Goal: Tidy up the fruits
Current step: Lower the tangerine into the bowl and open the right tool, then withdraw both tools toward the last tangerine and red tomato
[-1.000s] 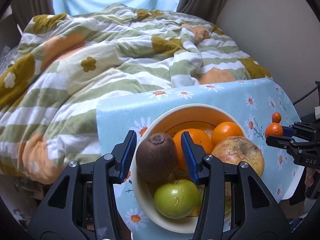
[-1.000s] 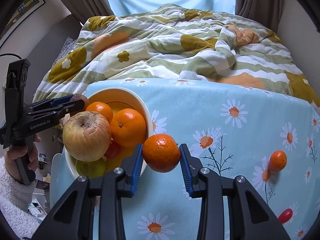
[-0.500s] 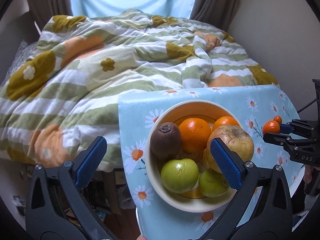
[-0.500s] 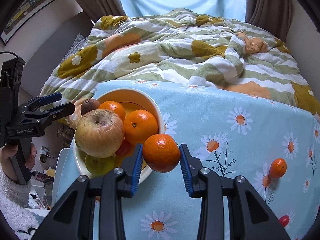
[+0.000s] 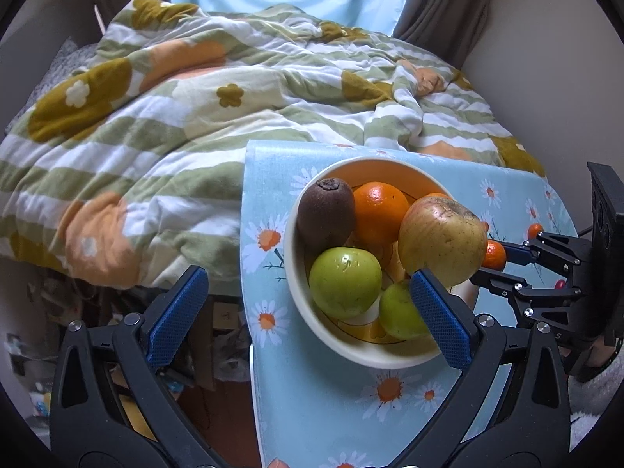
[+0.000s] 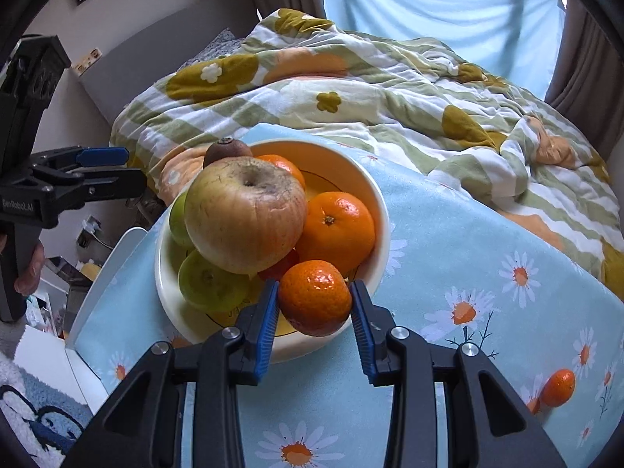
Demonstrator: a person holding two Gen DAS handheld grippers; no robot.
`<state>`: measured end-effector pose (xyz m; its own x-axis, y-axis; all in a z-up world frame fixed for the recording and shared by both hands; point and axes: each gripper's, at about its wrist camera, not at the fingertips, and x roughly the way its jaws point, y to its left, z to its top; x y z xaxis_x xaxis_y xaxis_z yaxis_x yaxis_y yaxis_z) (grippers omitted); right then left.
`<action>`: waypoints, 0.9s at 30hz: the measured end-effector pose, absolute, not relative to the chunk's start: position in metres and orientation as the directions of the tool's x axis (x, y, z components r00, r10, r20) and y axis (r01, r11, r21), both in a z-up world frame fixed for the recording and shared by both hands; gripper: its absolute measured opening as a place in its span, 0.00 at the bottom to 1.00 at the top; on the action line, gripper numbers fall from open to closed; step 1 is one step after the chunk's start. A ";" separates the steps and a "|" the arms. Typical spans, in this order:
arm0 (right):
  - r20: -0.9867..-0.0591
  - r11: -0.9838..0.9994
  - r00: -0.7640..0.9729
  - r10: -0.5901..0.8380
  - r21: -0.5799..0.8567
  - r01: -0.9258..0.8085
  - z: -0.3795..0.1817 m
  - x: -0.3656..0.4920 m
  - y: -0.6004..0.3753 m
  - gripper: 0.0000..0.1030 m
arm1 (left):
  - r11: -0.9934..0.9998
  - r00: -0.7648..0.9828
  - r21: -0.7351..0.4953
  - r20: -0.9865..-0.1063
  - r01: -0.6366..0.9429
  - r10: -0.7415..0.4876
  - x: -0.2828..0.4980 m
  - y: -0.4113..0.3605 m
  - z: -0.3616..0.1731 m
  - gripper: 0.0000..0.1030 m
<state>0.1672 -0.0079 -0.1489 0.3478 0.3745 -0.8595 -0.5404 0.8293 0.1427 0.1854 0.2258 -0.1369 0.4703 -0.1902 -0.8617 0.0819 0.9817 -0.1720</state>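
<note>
A cream bowl (image 5: 296, 273) (image 6: 384, 210) on the daisy tablecloth holds a kiwi (image 5: 325, 206), oranges (image 5: 380, 210), a big apple (image 6: 245, 214) and green apples (image 5: 345, 282). My right gripper (image 6: 314, 304) is shut on a mandarin (image 6: 315, 296), held over the bowl's near rim. It also shows in the left wrist view (image 5: 493, 253). My left gripper (image 5: 308, 319) is wide open and empty, drawn back from the bowl's left side; it shows in the right wrist view (image 6: 105, 165).
A small mandarin (image 6: 558, 387) and a red fruit (image 5: 559, 284) lie on the blue tablecloth (image 6: 448, 253) to the right. A striped floral duvet (image 5: 195, 117) covers the bed behind. The table's left edge (image 5: 246, 273) drops to floor clutter.
My left gripper let go of the kiwi in the bowl, opened wide and pulled back. My right gripper carried the mandarin leftward up to the bowl's rim.
</note>
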 end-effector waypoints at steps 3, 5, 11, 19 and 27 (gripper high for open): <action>-0.858 0.835 0.356 0.370 0.140 -0.531 -0.152 0.165 -0.008 0.35 | 0.981 0.469 -0.174 -0.862 0.086 -0.194 0.185 0.226 -0.139 1.00; -0.852 0.839 0.373 0.367 0.131 -0.528 -0.150 0.163 -0.008 0.56 | 0.980 0.467 -0.175 -0.861 0.095 -0.199 0.184 0.225 -0.139 1.00; -0.834 0.861 0.426 0.349 0.107 -0.497 -0.142 0.155 -0.013 0.88 | 0.976 0.465 -0.173 -0.859 0.132 -0.215 0.184 0.220 -0.138 1.00; -0.816 0.897 0.478 0.325 0.105 -0.430 -0.125 0.149 -0.027 0.99 | 0.969 0.476 -0.165 -0.848 0.181 -0.233 0.182 0.207 -0.125 1.00; -0.780 0.912 0.534 0.327 0.112 -0.395 -0.095 0.137 -0.049 0.99 | 0.970 0.521 -0.127 -0.825 0.207 -0.219 0.174 0.182 -0.093 1.00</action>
<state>0.1371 -0.0493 -0.0949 0.5337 0.3266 -0.7801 -0.3947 0.9120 0.1117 0.1736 0.1818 -0.0931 0.5208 -0.2192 -0.8250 0.2067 0.9701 -0.1273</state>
